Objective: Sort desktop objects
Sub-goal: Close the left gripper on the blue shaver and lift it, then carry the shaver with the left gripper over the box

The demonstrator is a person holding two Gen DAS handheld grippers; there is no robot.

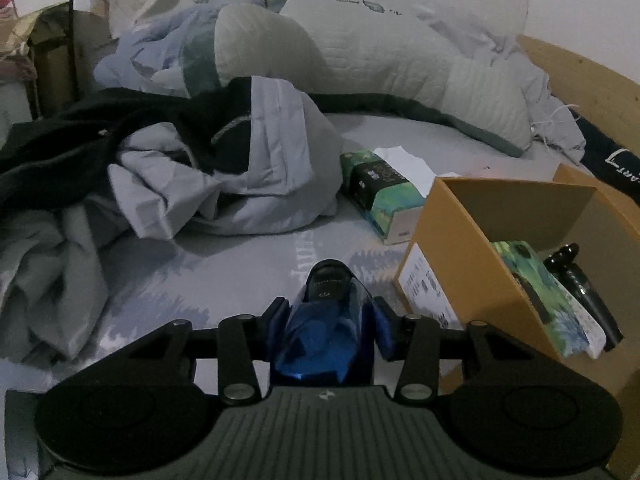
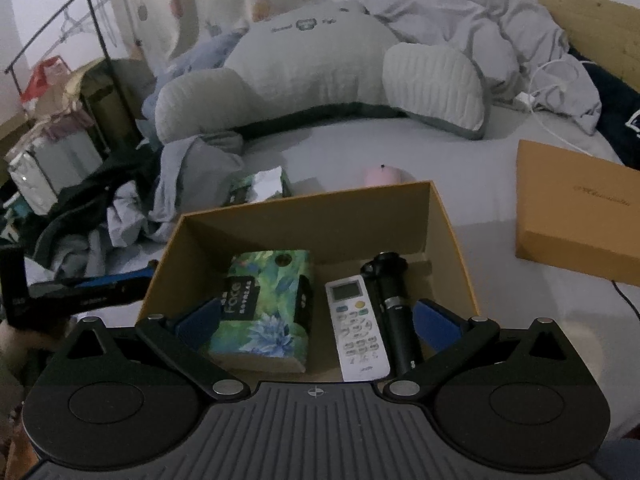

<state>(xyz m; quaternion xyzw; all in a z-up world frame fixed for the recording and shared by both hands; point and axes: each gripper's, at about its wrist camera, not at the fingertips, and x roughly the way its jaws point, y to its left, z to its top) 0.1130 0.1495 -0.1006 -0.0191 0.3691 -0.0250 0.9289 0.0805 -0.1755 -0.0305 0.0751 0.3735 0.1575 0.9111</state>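
My left gripper (image 1: 329,312) is shut on a dark blue device with a power symbol (image 1: 326,292), held above the bed sheet just left of the open yellow box (image 1: 448,236). My right gripper (image 2: 314,318) is open and empty over the box (image 2: 448,224). In the box lie a green floral tissue pack (image 2: 266,300), a white remote (image 2: 356,328) and a black cylindrical device (image 2: 394,312). A second green tissue pack (image 1: 380,190) lies on the bed beyond the box. The left gripper shows at the left of the right wrist view (image 2: 92,284).
Crumpled grey and black clothes (image 1: 192,160) are piled at the left. A big grey pillow (image 2: 312,76) lies at the back. The yellow box lid (image 2: 576,216) rests at the right. A pink round object (image 2: 382,174) sits behind the box. A white cable (image 2: 548,92) trails at the far right.
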